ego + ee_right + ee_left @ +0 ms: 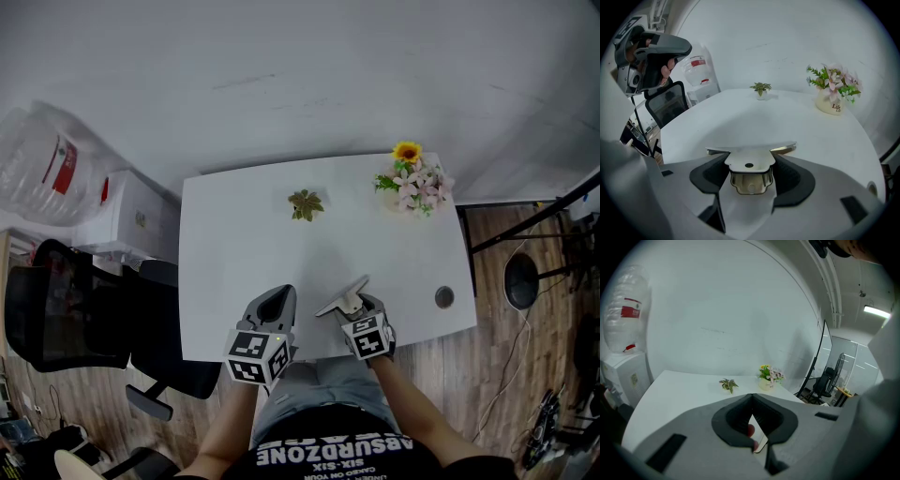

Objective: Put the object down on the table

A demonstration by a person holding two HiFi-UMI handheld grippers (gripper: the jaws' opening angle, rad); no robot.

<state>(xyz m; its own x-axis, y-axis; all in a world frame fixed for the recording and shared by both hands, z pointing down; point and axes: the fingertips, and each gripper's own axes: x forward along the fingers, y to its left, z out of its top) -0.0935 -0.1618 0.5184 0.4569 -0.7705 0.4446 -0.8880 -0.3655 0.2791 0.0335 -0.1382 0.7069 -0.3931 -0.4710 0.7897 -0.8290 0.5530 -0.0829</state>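
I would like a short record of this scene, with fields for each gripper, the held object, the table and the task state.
left gripper: jaws together, nothing held
right gripper: shut on a flat metal object
table: white; small plant and flower pot on its far side
object position: over the table's near edge, in the jaws
task state: object not yet put down
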